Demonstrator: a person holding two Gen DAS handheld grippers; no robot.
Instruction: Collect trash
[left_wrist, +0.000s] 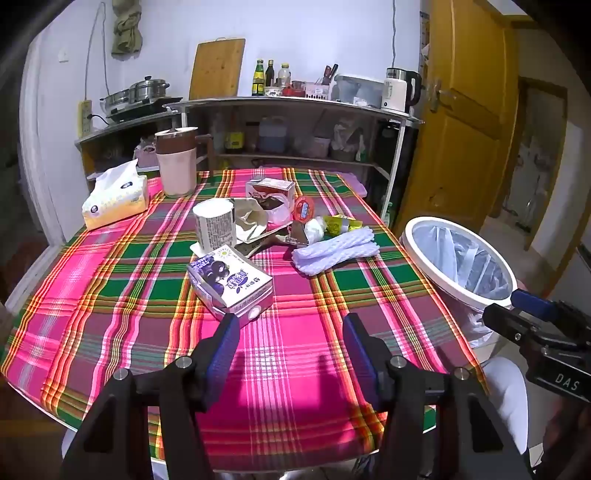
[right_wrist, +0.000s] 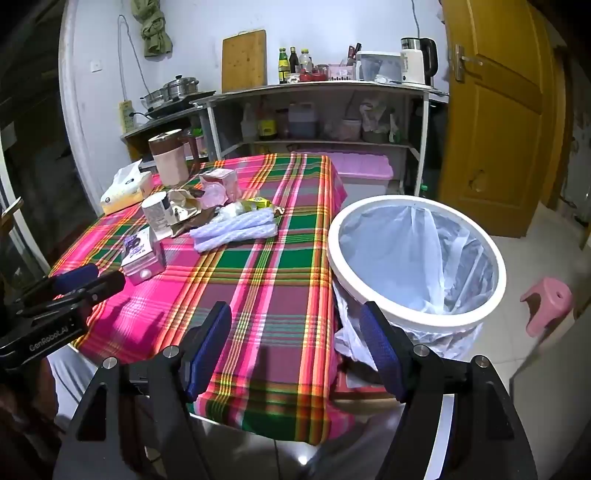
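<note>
Trash lies on the plaid-covered table (left_wrist: 295, 362): a purple milk carton (left_wrist: 231, 286), a white paper cup (left_wrist: 215, 226), a torn brown wrapper (left_wrist: 251, 221), a white foam net (left_wrist: 334, 251), a red-lidded cup (left_wrist: 303, 210) and yellow wrappers (left_wrist: 338, 223). My left gripper (left_wrist: 291, 332) is open and empty, just short of the carton. My right gripper (right_wrist: 295, 321) is open and empty over the table's right edge, beside the white bin (right_wrist: 417, 254) lined with a plastic bag. The carton (right_wrist: 142, 254) and foam net (right_wrist: 236, 229) also show in the right wrist view.
A tissue pack (left_wrist: 116, 201) and a beige jug (left_wrist: 176, 162) stand at the table's far left. A shelf with bottles and a kettle (left_wrist: 399, 88) lines the back wall. A yellow door (right_wrist: 495, 110) and a pink stool (right_wrist: 546, 306) are at right.
</note>
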